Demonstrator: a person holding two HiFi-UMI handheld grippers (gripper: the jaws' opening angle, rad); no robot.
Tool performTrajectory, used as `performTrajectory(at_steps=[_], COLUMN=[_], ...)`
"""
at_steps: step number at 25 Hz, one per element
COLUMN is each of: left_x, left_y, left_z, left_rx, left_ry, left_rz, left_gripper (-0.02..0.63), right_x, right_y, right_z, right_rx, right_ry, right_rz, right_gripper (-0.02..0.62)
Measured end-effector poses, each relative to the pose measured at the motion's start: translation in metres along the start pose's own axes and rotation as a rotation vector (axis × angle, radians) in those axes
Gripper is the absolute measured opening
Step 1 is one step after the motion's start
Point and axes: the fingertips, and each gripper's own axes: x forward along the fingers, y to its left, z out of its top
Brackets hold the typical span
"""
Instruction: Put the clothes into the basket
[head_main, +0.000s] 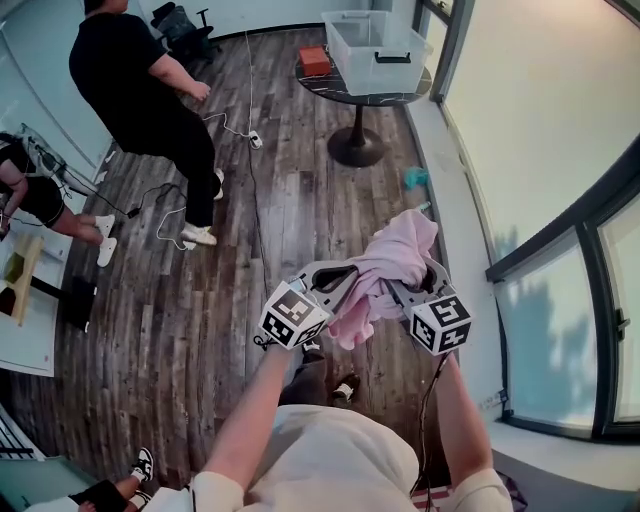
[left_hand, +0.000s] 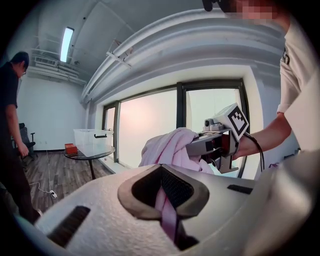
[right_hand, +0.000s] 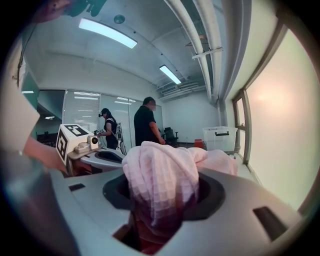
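A pink cloth (head_main: 398, 252) hangs bunched in the air between my two grippers, above the wooden floor. My left gripper (head_main: 338, 283) is shut on a thin strip of the pink cloth (left_hand: 168, 210), which runs down between its jaws. My right gripper (head_main: 398, 290) is shut on a thick wad of the same cloth (right_hand: 161, 175), which spills over the jaw tips. In the left gripper view the right gripper (left_hand: 216, 144) sits just beyond the cloth. The basket, a clear plastic bin (head_main: 375, 45), stands on a round dark table (head_main: 352, 92) far ahead.
A red box (head_main: 314, 60) lies on the table beside the bin. A person in black (head_main: 140, 80) stands at the far left, another person (head_main: 30, 190) is at the left edge. Cables and a power strip (head_main: 255, 140) cross the floor. Windows (head_main: 560, 200) line the right.
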Motion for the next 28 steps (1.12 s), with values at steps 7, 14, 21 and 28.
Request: performTrajectory(at_steps=[7,14,21,28], left_x=[0.007,0.041,0.050,0.051], left_y=[0.031,0.064,0.124,0.172], left_z=[0.018,0.036,0.040,0.038], left_rx=[0.007,-0.015,-0.059,-0.044], left_ry=[-0.023,-0.065,-0.081,-0.067], left_rz=[-0.029,-0.071,-0.094,-0.129], left_gripper=[0.015,0.015,0.014,0.014], right_x=[0.022,0.052,0.110,0.159], right_y=[-0.009,-0.028,-0.042,-0.045], right_z=[0.022,0.049,0.065,0.074], right_rx=[0.008,-0.038,-0.022,-0.014], right_ry=[-0.020,-0.023,-0.008,-0.015], right_rz=[-0.012,-0.030,-0.031,-0.016], right_gripper=[0.218,0.216,0.216,0.216])
